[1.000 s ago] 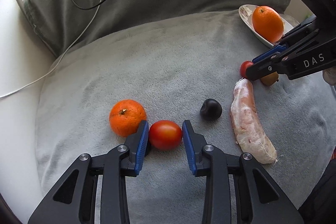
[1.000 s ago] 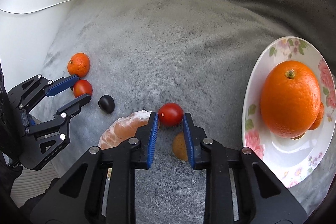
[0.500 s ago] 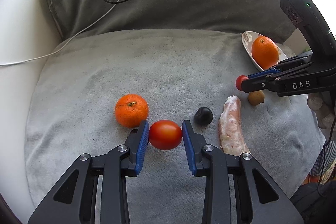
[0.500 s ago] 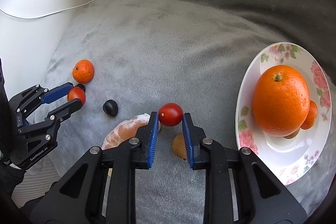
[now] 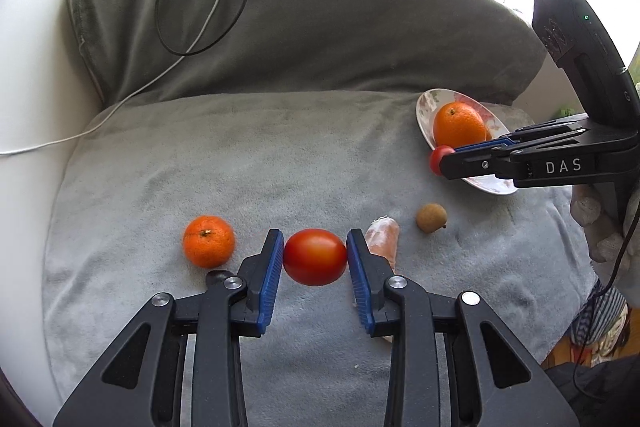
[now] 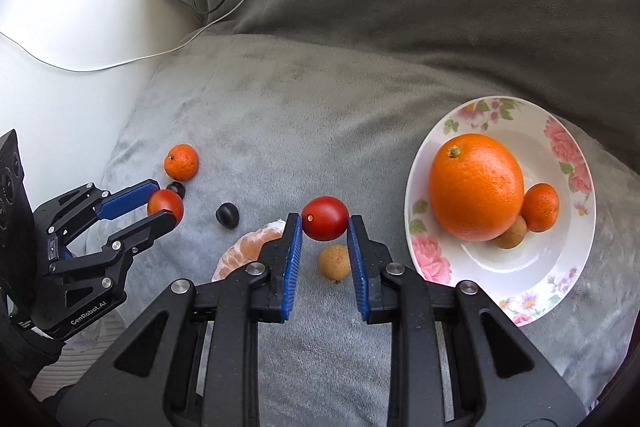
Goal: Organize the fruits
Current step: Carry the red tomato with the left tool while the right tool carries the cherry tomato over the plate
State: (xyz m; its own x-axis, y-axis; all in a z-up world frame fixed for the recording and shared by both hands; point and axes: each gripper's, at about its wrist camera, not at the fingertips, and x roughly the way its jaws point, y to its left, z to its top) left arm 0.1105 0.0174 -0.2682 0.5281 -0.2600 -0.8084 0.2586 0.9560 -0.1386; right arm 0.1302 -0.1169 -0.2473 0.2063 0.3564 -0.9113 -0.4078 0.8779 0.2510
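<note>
Left gripper (image 5: 315,259) is clamping a red tomato (image 5: 315,257) between its blue pads, raised off the grey cushion (image 5: 248,163). Right gripper (image 6: 325,223) is pinching a smaller cherry tomato (image 6: 325,218), left of the floral plate (image 6: 560,267). The plate is holding a big orange (image 6: 476,187). A mandarin (image 6: 181,162) and a longan (image 6: 334,262) are lying on the cushion left of the plate.

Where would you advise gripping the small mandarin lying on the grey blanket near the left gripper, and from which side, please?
Grip the small mandarin across its widest middle, coming down from above with a finger on each flank. It is round and sits stem-up, clear on its far and left sides. A dark fruit lies close beside it, so I would keep the fingers off that side. Both grippers already hold tomatoes.
</note>
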